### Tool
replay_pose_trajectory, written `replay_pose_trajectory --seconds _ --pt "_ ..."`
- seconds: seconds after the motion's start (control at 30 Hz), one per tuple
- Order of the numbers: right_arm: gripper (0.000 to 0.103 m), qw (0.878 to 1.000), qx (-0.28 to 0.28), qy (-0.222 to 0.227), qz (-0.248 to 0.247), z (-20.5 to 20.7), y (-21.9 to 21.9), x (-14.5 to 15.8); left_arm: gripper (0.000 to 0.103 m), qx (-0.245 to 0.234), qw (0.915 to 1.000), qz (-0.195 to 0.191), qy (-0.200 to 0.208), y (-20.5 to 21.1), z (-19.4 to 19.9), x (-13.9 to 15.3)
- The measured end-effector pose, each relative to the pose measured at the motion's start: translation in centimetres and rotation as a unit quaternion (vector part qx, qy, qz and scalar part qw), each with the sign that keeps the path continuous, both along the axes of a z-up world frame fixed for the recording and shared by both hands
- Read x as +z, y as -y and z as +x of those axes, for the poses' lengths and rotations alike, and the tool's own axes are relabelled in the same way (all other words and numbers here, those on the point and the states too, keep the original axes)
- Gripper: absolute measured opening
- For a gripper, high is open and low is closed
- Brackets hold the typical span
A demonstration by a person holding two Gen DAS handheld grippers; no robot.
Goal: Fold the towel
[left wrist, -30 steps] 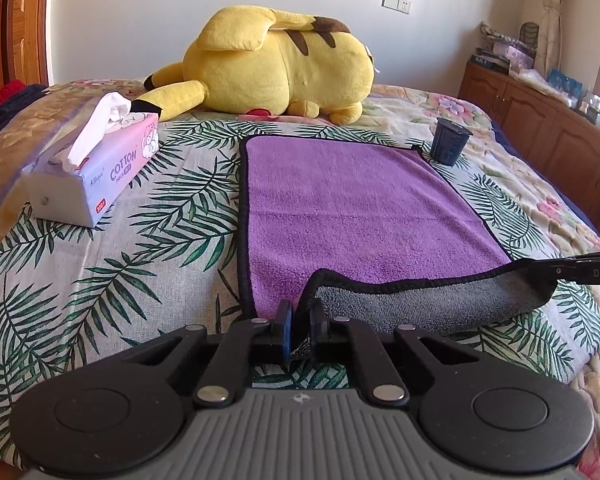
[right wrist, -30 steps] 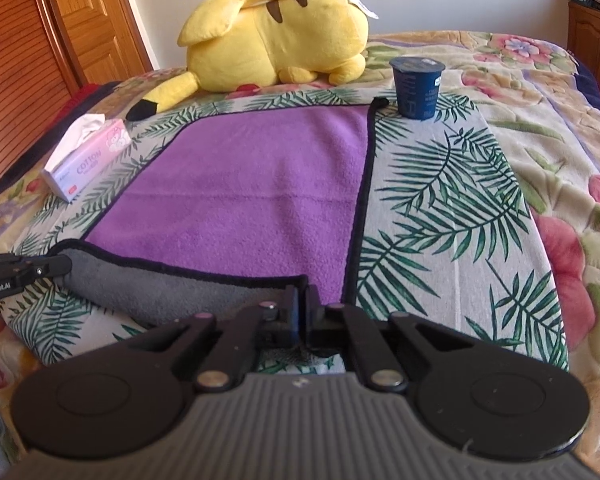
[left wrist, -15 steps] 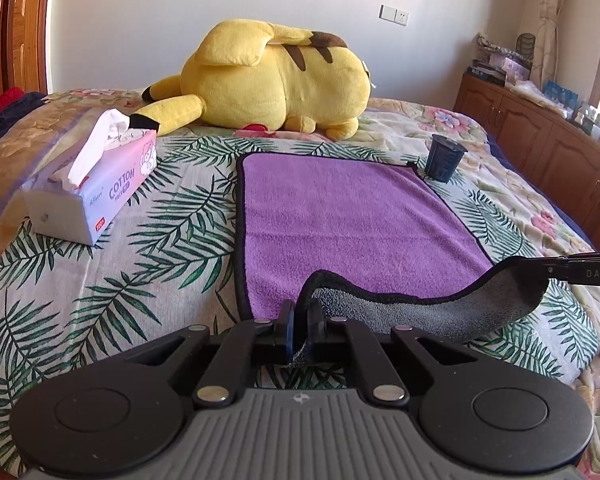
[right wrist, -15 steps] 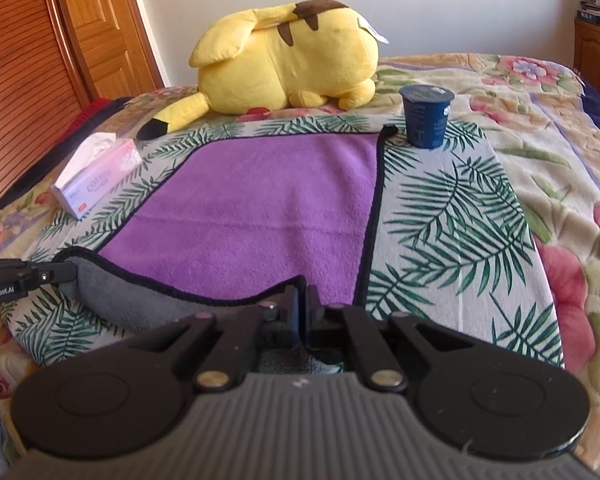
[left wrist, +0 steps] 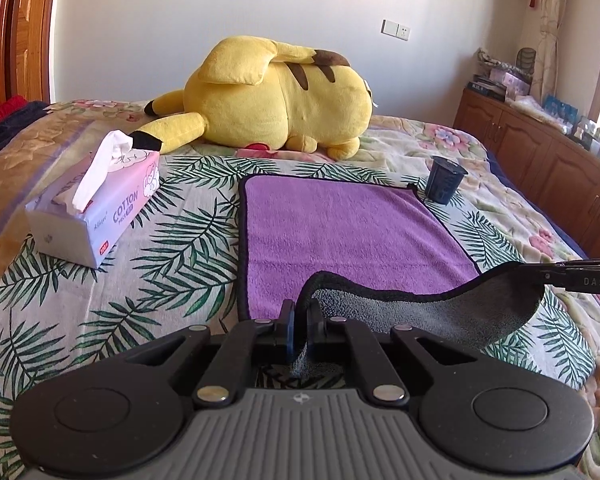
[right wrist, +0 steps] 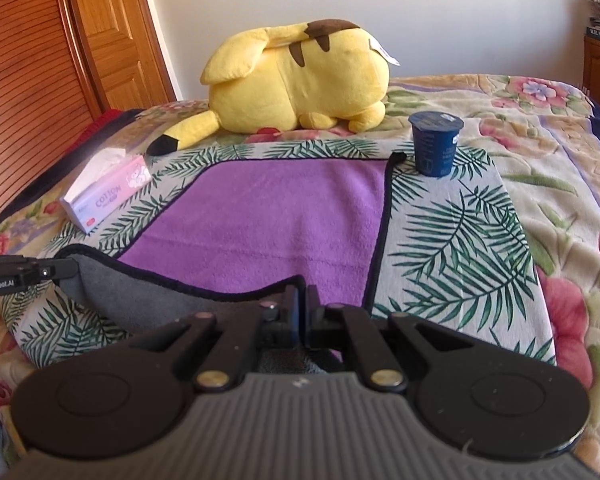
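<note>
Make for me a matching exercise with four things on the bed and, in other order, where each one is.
Things:
1. towel
2. tissue pack
3. dark blue cup
4. yellow plush toy

Places:
A. lying behind the towel, toward the wall
B. near edge lifted and clamped by left gripper and right gripper
C. standing by the towel's far right corner
D. left of the towel

Pairs: 1-B, 2-D, 3-C, 4-A

Bedroom: bed (left wrist: pixel 440 148), plush toy (left wrist: pixel 276 100)
</note>
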State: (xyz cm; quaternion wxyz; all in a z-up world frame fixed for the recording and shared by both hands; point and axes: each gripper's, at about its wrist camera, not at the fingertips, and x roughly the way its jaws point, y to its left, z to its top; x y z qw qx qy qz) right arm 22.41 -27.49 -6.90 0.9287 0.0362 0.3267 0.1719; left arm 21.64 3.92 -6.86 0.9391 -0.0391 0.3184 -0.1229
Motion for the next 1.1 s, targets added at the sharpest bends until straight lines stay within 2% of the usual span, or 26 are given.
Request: replay_pose_trajectory --seconds 0.5,0.87,1.1 --pt "0.003 1.000 0.008 0.013 0.019 1.9 0.3 -0.1 0.000 -0.002 1.0000 -0.002 0.000 -0.3 2.7 -0.3" --pt "0.003 0.999 0.012 0.039 0.031 2.4 0.5 1.3 0.000 0.001 0.9996 0.010 0.028 0.5 3.1 1.8" --pt "0.003 0.998 0.008 0.055 0.022 2.9 0.6 2.2 0.000 0.002 0.9990 0.019 0.041 0.6 3.7 2.3"
